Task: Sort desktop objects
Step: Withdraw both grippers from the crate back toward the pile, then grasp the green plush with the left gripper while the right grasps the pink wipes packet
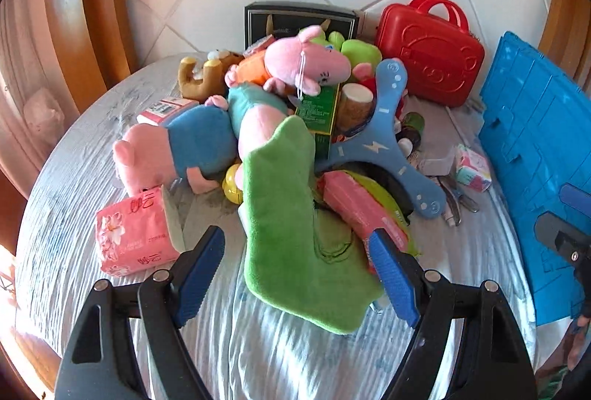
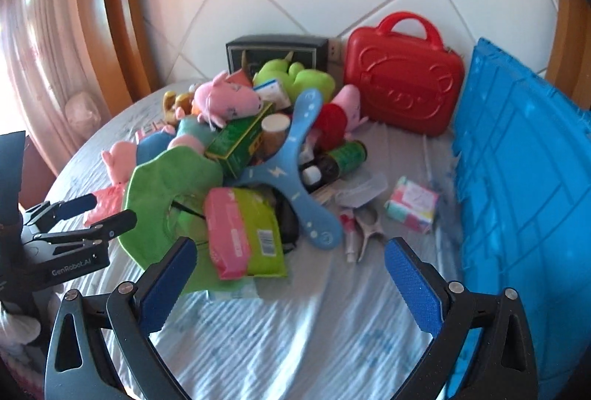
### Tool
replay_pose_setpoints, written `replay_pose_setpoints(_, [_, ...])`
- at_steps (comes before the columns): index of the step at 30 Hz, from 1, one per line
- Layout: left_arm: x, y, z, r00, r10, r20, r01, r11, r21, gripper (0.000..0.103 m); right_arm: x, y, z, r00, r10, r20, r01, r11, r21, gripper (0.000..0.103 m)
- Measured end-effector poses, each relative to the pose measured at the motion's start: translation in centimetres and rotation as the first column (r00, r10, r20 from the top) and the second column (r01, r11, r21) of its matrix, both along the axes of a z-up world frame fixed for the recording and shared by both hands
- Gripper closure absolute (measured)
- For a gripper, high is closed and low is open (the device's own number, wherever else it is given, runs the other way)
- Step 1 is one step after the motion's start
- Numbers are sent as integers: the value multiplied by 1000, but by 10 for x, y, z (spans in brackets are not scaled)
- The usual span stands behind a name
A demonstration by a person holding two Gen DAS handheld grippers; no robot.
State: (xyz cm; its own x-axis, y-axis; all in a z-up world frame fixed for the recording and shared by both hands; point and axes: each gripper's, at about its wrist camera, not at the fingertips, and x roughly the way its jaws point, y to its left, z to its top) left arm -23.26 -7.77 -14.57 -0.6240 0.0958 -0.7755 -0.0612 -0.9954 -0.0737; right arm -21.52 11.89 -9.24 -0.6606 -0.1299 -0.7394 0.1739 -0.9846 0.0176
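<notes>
A round worktop (image 1: 92, 148) under rippled cloth carries heaped plush toys; left claw (image 1: 299, 274) and right claw (image 2: 291, 281) both gape wide, holding nothing.

Round table (image 1: 74, 185), heaped toys (image 1: 280, 111), perhaps tissues (image 1: 135, 233).

Bare cloth (image 2: 295, 326) up front — toy heap (image 2: 236, 148) ahead, blue crate (image 2: 517, 178) walling the right.

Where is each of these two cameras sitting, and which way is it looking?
Left wrist: sits on the left gripper, looking past its open fingers at the green cloth.
Right wrist: sits on the right gripper, open, facing the toy pile; the left gripper shows at its left edge.
Both share the red case and blue crate.
</notes>
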Motion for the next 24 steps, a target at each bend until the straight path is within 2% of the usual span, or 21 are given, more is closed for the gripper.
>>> replay_pose_setpoints(2, [-16,5,-20,999,-30,41,30,1000,8,23,-14,-9,-19,999,1,43,-2,1000,3,0])
replay_pose_setpoints(5, [-32,14,-45,996,-49,73,52,998,-32,23,-34,-21,-43,995,-4,103,4,1000,2,0])
replay_pose_setpoints(8, [-42,14,-66,991,-65,118,68,997,-23,30,-55,-30,-69,986,-3,166,4,1000,-4,0])
replay_pose_setpoints(11, [-48,7,-83,983,-75,168,75,997,9,50,-74,-39,-94,973,7,231,-3,1000,-18,0])
replay_pose_setpoints(12, [-49,4,-87,981,-77,180,74,997,23,53,-79,-42,-101,968,14,251,-8,1000,-24,0])
replay_pose_setpoints(14, [-50,0,-90,982,-81,168,77,997,30,54,-87,-50,-112,962,29,273,-24,999,-23,0])
replay_pose_setpoints(18, [-53,2,-92,984,-82,157,84,996,-7,57,-98,-64,-128,953,49,298,-40,999,-35,0])
replay_pose_setpoints(24, [-60,8,-93,984,-96,152,103,994,-45,57,-114,-58,-145,942,17,336,9,997,-76,0])
